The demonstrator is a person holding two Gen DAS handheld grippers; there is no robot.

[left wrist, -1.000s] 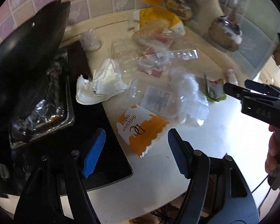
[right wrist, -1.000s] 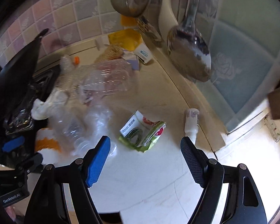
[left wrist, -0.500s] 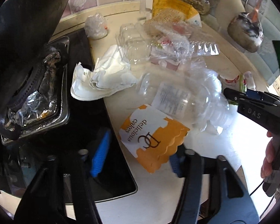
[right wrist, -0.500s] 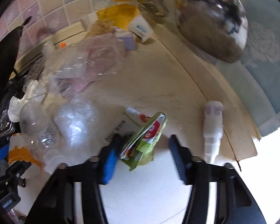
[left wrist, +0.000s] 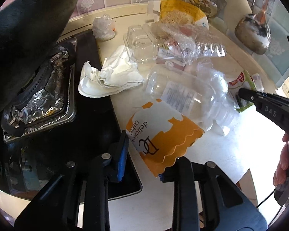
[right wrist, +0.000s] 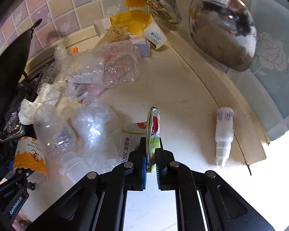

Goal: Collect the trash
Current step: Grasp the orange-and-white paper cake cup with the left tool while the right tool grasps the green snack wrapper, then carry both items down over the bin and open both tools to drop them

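Right tongs: pinched shut on the green snack wrapper, which stands edge-up between the pads. A second ago these tongs were spread wide with the wrapper lying flat ahead; first piece of trash looks secured.

Left tongs: half-closed around the orange-and-white cake box, which sits between the pads. Left pad touching or just beside it, right pad hidden behind the box; firm grip cannot be told. A second ago the box lay well ahead of wide tongs. Judged: second pickup nearly made.

Outward on the worktop, counted:
- one clear plastic bottle, lying down, touching the box
- one crumpled white paper
- one small white dropper bottle, apart from the rest
- one heap of clear plastic packaging; pieces uncountable

Most trash not yet collected.
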